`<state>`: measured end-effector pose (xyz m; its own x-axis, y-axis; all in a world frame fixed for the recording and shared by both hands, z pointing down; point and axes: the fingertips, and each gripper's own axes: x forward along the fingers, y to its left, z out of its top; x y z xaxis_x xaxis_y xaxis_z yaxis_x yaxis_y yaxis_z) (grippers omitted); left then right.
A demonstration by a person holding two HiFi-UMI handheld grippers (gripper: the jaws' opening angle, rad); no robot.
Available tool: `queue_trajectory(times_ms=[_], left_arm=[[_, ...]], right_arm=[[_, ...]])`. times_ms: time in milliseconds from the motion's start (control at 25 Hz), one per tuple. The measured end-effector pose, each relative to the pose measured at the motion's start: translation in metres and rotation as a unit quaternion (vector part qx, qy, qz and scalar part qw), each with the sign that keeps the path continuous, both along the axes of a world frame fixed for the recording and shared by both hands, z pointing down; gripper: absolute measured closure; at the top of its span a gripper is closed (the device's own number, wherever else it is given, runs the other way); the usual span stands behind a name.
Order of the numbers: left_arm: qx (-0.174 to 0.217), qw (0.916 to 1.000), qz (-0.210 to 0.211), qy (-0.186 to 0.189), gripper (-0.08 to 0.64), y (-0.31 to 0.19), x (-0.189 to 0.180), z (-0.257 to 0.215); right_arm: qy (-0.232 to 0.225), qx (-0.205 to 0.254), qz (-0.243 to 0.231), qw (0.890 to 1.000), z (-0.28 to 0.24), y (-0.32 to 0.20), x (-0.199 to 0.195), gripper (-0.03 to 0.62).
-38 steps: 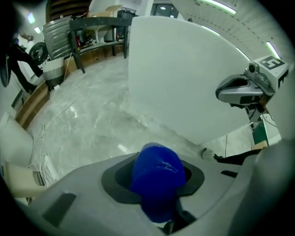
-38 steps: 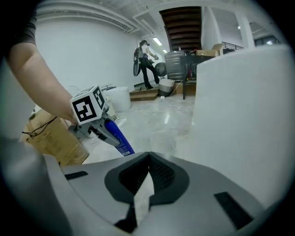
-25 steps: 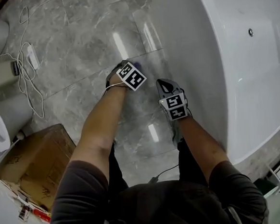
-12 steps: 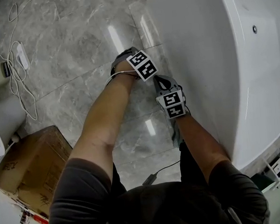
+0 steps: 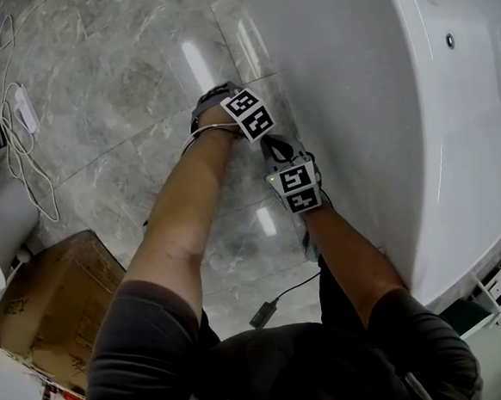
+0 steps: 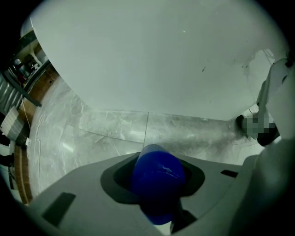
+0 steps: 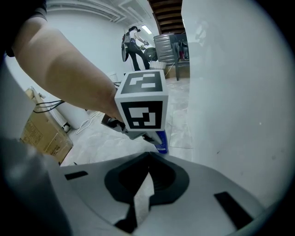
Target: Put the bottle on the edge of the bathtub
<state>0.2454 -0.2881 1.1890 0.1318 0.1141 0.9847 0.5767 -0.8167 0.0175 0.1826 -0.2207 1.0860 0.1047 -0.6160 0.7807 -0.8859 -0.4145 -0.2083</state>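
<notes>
The left gripper (image 6: 158,160) has its jaws clamped on the blue bottle (image 6: 156,184). The bottle fills the gap between them at the lower centre of the left gripper view, its far end pointing at the grey marble floor (image 6: 115,129). The right gripper (image 7: 148,156) has its jaws pressed together at the tips, with nothing between them. In the right gripper view the bottle sits at centre, low beside the outer wall of the white bathtub (image 7: 239,92). Whether it touches the floor cannot be told.

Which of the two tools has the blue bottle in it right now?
The left tool: its jaws are closed on the blue bottle. The right tool has its jaws together with nothing between them.
</notes>
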Motion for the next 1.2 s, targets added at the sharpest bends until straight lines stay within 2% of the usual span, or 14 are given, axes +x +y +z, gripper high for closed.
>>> queue_trajectory(times_ms=[360,440,640,920,1200], left_arm=[[-0.013,0.9996,0.012,0.02,0.404,0.011,0.012,0.0],[-0.012,0.9996,0.011,0.022,0.366,0.01,0.008,0.001],[-0.021,0.9995,-0.004,0.023,0.324,0.004,-0.001,0.0],[-0.071,0.994,-0.052,0.066,0.276,-0.011,0.0,-0.028],[-0.097,0.9868,-0.108,0.071,0.275,-0.033,-0.038,-0.093]], right_arm=[[-0.005,-0.005,-0.003,1.0,0.004,0.002,-0.003,0.6],[-0.004,-0.005,-0.001,1.0,0.003,0.002,-0.001,0.6],[-0.002,-0.014,-0.002,1.0,0.007,0.005,-0.001,0.6],[0.007,-0.018,0.0,1.0,-0.001,0.002,0.0,0.6],[0.017,-0.02,0.013,1.0,-0.052,-0.004,0.003,0.6]])
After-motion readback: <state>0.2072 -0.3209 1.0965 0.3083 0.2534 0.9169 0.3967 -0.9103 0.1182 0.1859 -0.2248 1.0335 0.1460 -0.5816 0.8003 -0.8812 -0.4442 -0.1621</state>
